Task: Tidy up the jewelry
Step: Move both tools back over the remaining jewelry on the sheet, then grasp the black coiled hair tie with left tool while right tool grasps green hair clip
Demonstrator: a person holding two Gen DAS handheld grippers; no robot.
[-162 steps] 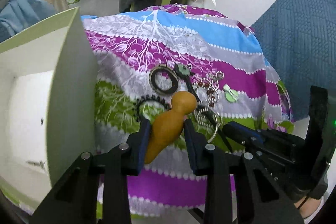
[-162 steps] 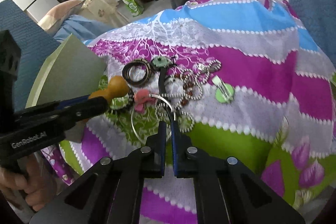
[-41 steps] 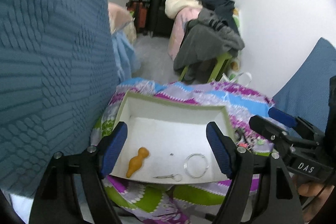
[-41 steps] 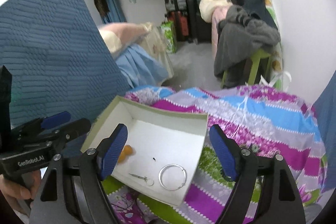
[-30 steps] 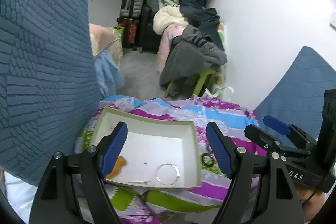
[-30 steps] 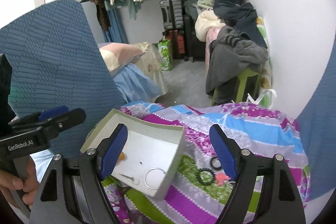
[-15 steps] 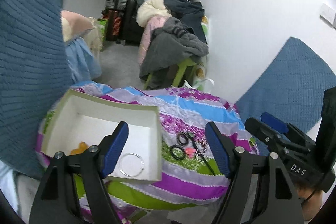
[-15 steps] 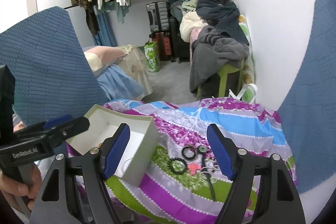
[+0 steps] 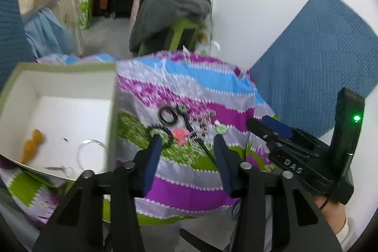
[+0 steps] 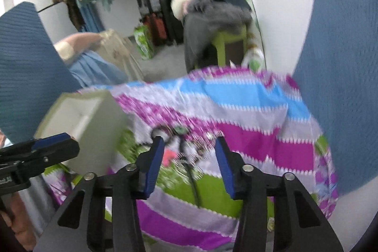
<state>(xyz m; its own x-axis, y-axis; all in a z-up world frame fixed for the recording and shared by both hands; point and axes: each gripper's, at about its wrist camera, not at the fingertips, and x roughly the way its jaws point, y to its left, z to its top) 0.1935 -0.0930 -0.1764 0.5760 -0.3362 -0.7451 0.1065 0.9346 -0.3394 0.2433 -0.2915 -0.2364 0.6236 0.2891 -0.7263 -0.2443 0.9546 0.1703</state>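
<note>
A white open box (image 9: 59, 84) stands at the left on the striped cloth; an orange pear-shaped piece (image 9: 32, 145), a thin silver bangle (image 9: 91, 150) and a small pin lie in it. Loose jewelry lies on the cloth beside it: a dark ring (image 9: 168, 115), a black toothed ring (image 9: 160, 135), a pink piece (image 9: 180, 135), bead chains (image 9: 203, 122) and a green clip (image 9: 220, 128). My left gripper (image 9: 187, 143) is open and empty, above the near side of the pile. My right gripper (image 10: 189, 145) is open and empty, over the blurred pile (image 10: 179, 145). The box also shows in the right wrist view (image 10: 87, 124).
The cloth-covered table (image 9: 189, 86) is small and round-edged. Blue quilted panels (image 9: 314, 58) stand at right and left. A green stool with dark clothes (image 9: 174, 13), suitcases and hanging clothes stand behind. The right gripper body (image 9: 300, 157) is at lower right.
Both grippers have moved right and down toward the jewelry pile since half a second ago; the box has slid to the left of the views. Both jaws stand less wide but stay open and empty.
</note>
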